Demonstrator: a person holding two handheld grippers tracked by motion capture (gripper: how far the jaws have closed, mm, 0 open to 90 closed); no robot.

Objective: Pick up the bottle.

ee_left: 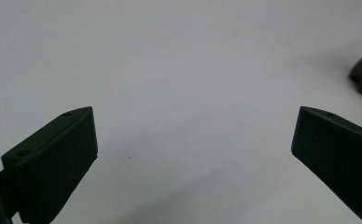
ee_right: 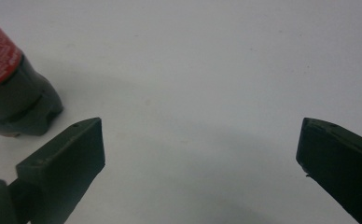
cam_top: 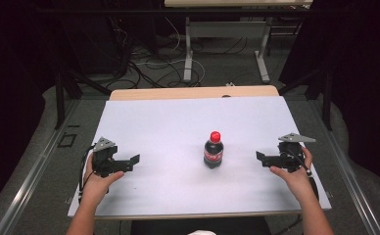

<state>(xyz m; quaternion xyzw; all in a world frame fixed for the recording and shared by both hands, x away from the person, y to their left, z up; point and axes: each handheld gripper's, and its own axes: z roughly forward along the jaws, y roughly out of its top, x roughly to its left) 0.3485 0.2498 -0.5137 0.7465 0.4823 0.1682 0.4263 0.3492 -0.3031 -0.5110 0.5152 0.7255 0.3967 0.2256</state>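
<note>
A cola bottle (cam_top: 213, 151) stands upright near the middle of the white table (cam_top: 178, 122), slightly toward its right edge. The left gripper (cam_top: 133, 162) rests near the left edge and the right gripper (cam_top: 262, 157) near the right edge, both well apart from the bottle, jaws spread wide and holding nothing.

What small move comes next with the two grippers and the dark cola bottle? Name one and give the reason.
Probably bring the right gripper in toward the dark plastic cola bottle with the red cap and red label. The bottle stands upright on the white table sheet, untouched, between both hands. Both grippers sit apart from it with jaws wide open and nothing between them, and the left gripper looks somewhat farther away.
</note>
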